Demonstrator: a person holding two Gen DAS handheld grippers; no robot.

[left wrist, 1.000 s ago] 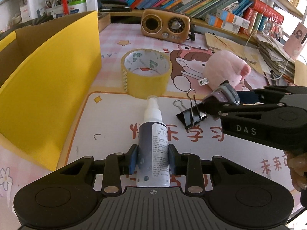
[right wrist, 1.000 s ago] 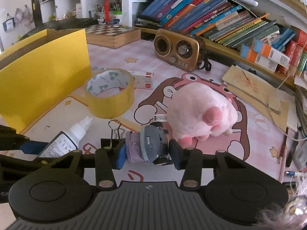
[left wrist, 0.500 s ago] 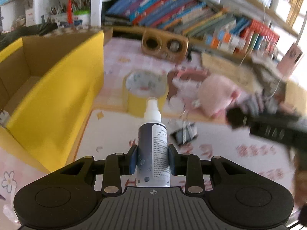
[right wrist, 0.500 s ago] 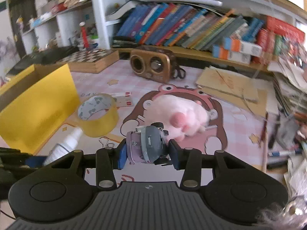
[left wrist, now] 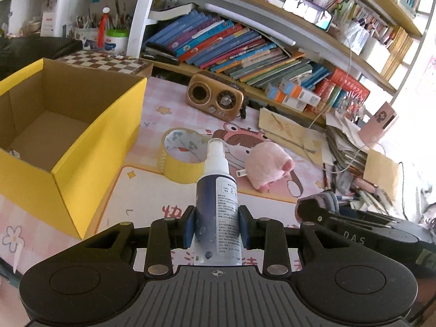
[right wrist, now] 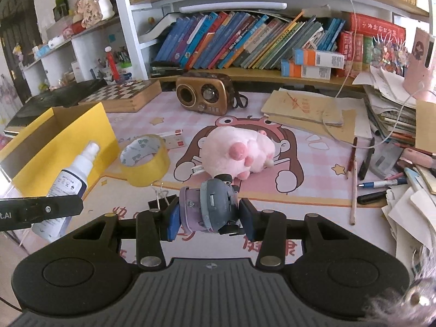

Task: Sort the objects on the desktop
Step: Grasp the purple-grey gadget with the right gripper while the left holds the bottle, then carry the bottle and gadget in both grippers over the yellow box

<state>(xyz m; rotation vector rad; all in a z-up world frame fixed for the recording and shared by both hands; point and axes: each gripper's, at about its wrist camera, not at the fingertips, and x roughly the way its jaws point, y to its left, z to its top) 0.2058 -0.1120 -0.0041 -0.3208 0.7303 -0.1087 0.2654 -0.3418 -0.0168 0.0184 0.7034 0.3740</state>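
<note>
My left gripper (left wrist: 217,226) is shut on a dark blue spray bottle (left wrist: 218,212) with a white nozzle, lifted above the desk mat. The bottle (right wrist: 69,182) also shows at the left of the right wrist view. My right gripper (right wrist: 209,215) is shut on a small grey and purple toy (right wrist: 209,207), held above the mat; the toy (left wrist: 318,200) and that gripper appear at the right of the left wrist view. An open yellow cardboard box (left wrist: 81,147) stands at the left, its inside brown and mostly bare. The box (right wrist: 62,136) lies left of the right gripper.
A roll of yellow tape (right wrist: 145,160), a pink plush (right wrist: 239,152) and a black binder clip (right wrist: 160,199) lie on the mat. A brown retro radio (right wrist: 205,96), a chessboard box (right wrist: 122,96), bookshelves, pens and paper piles (right wrist: 392,114) crowd the back and right.
Both grippers have risen with their loads. The left view now looks over the box's rim into it; the right view has pulled back, and the clip and plush look smaller.
</note>
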